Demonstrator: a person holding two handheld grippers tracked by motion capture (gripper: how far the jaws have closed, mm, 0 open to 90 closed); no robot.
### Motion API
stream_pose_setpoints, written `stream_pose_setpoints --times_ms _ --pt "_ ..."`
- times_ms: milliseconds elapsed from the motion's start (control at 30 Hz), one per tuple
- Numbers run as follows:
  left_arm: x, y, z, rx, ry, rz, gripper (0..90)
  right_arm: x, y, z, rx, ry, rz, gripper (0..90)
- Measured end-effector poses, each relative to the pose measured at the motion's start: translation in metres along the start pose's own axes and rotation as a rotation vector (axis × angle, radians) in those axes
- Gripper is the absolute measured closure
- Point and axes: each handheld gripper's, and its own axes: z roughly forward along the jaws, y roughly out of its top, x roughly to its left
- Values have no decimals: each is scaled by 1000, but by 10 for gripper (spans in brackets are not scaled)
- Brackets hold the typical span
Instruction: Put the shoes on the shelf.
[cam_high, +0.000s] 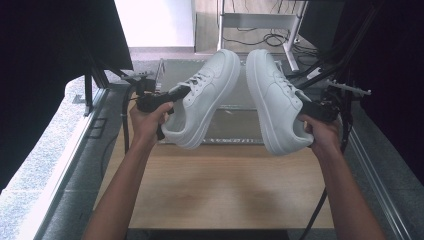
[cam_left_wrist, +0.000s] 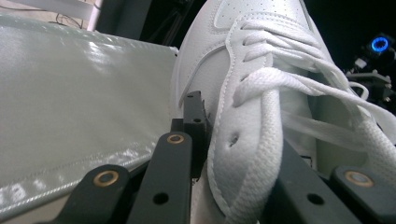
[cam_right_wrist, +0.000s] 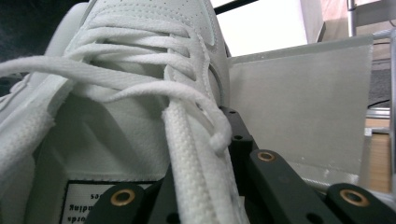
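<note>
Above the table (cam_high: 220, 185), each hand-held gripper (cam_high: 176, 96) (cam_high: 309, 106) clamps a white sneaker (cam_high: 207, 95) (cam_high: 274, 100).

Left white sneaker (cam_high: 205, 97) clamped in my left claw (cam_high: 172, 95) at lace-side collar edge, lifted clear of table, toe pointing up and away. Right white sneaker (cam_high: 275, 100) same in right claw (cam_high: 312, 107), sole facing inward (laces loose). Toes near, not touching.

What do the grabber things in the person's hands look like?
Both are black. The left gripper and the right gripper each have flat black jaws with round brass-coloured rivets and small holes. A black cable trails from each. The person's forearms are bare, with no sleeves showing.
</note>
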Motion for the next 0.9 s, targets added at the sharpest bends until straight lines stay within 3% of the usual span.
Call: stream_pose_setpoints --times_ms 133,267,367,667,767,900 --pt "1 4 4 -1 -4 -11 816 1 5 6 6 -19 0 869" --pt "-4 12 10 13 49 41 817 1 10 11 7 -32 0 867" --pt "-3 16 13 18 56 46 817 1 11 14 4 -35 6 867" --pt "5 24 22 21 51 -5 818 -2 18 26 0 -64 26 867" --pt "7 30 28 19 72 -35 817 -4 24 34 8 -83 33 867" --pt "8 41 37 23 121 -27 817 -4 30 43 12 -121 31 867"
